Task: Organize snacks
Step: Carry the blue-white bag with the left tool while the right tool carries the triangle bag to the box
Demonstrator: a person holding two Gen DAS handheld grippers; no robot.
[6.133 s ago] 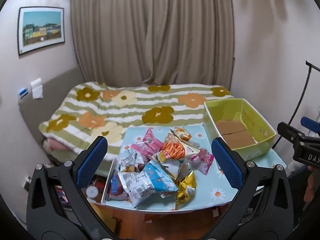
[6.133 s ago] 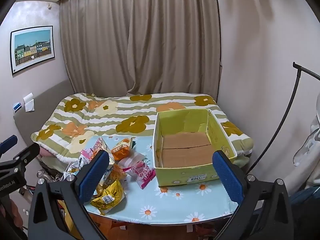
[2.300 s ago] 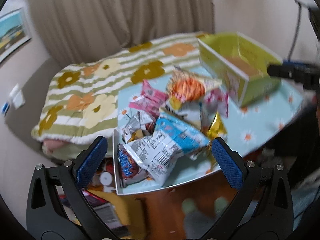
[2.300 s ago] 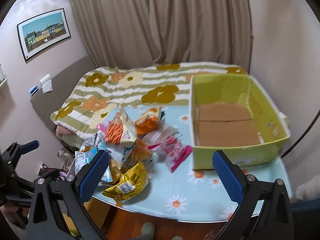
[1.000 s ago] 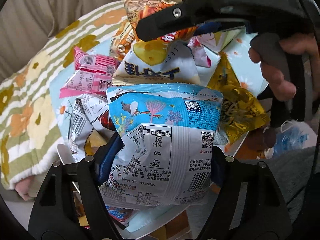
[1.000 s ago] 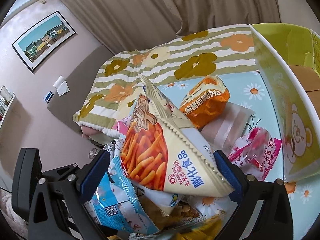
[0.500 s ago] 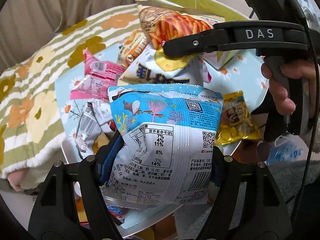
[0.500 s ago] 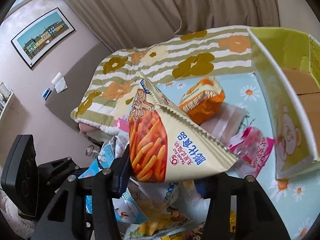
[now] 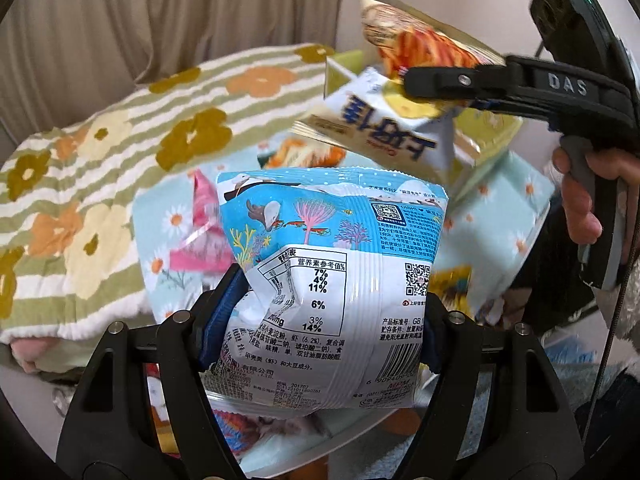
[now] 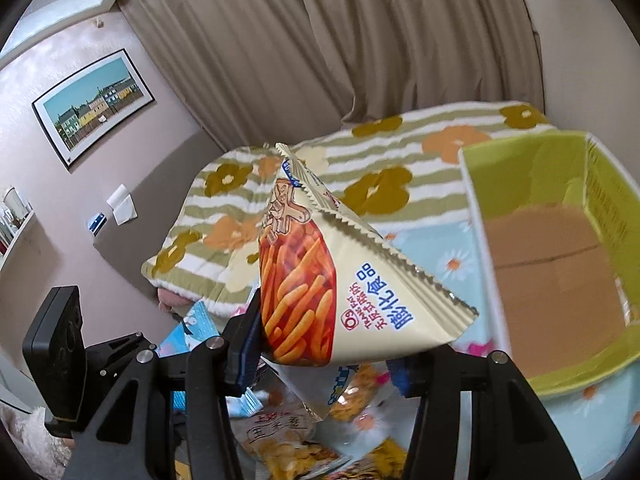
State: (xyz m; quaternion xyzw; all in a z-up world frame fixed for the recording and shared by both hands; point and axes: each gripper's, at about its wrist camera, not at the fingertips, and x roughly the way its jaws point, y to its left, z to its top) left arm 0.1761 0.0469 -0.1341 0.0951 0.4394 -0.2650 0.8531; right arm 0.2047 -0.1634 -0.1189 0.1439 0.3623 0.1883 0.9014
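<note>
My left gripper is shut on a blue-and-white snack bag, held up off the snack pile. My right gripper is shut on a cream bag of orange sticks, lifted above the table beside the yellow-green cardboard box. In the left wrist view the right gripper holds that cream bag at the upper right, a hand on its handle. A white bag with blue lettering hangs right under it; whether it is gripped too I cannot tell.
More snacks lie on the daisy-print table: a pink bag, an orange bag, a gold bag. A bed with a flowered striped blanket stands behind the table. Curtains hang at the back.
The right gripper closed on the cream bag and lifted it toward the box. The left gripper rose with the blue-and-white bag still in its grip.
</note>
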